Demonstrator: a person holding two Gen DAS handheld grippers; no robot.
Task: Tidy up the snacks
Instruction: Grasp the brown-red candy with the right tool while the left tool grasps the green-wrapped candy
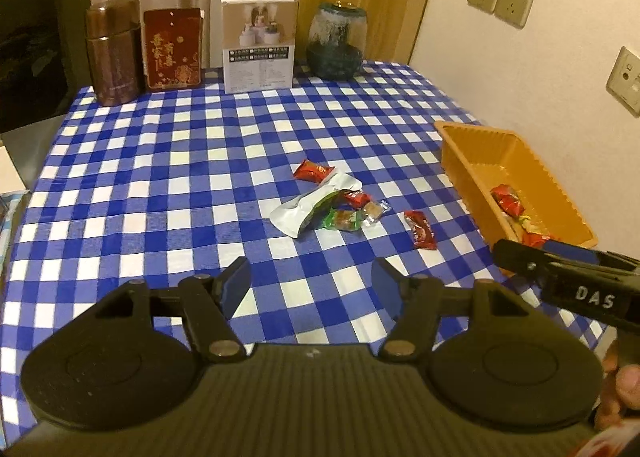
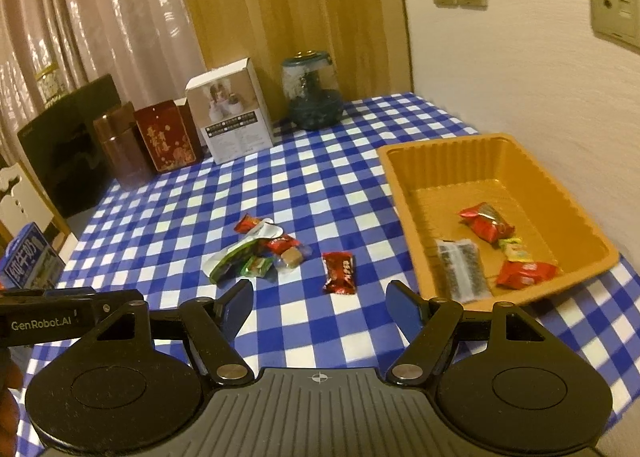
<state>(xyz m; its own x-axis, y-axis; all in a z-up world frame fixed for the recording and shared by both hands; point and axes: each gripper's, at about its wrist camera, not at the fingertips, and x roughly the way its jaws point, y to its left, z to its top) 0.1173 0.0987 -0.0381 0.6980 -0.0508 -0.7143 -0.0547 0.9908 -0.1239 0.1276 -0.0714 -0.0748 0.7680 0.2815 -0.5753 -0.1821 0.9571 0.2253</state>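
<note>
right tool (image 2: pixel 320 307) stands wide and empty, the lone red snack (image 2: pixel 339 272) on the bench just ahead between its fingers. lower straight, pinch across the wrapper's middle, then carry right to the orange tray (image 2: pixel 404 193).

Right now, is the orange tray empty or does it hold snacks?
Partly filled. The orange tray holds several wrapped snacks on its floor; much of the floor is bare.

I see open table (image 2: pixel 320 185) between me and the snack pile (image 2: pixel 260 253); the orange tray (image 2: pixel 404 185) walls off the right (against the wall), and boxes (image 2: pixel 230 117) and a jar (image 2: pixel 312 97) line the far edge.
</note>
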